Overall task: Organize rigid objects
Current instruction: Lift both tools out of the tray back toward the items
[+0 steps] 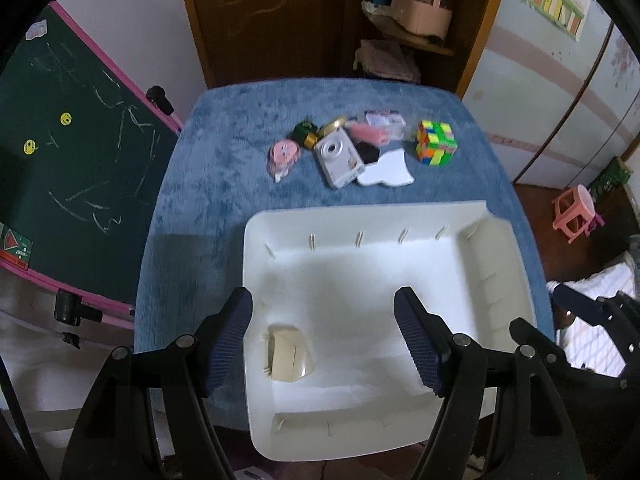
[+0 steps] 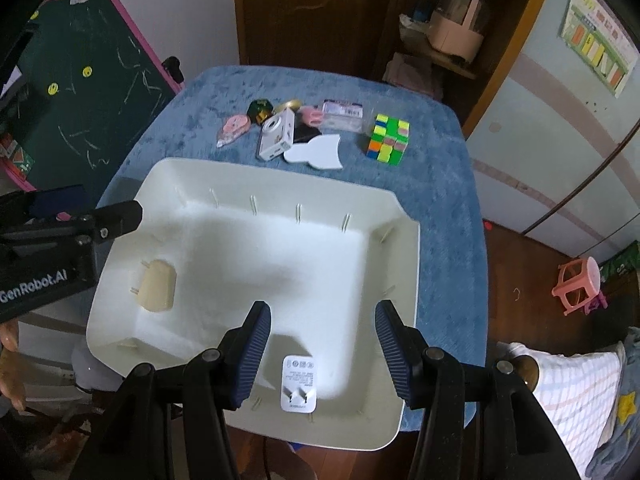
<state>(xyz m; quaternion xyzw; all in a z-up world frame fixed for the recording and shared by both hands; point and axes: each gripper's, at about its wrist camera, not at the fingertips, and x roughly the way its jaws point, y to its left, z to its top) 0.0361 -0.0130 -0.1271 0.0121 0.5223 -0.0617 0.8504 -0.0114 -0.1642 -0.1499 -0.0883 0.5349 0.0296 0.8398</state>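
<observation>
Both tongs, left (image 1: 324, 336) and right (image 2: 322, 350), tilt steeply down over the tray (image 2: 404, 240), open and empty.

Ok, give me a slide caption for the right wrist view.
Right claw open above a white charger plug in the tray; camera and puzzle cube wait behind.

"GenRobot.AI" stands on the left gripper's black body (image 2: 40, 280).

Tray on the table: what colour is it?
Plain white plastic tray, clearest in the right wrist view.
</observation>
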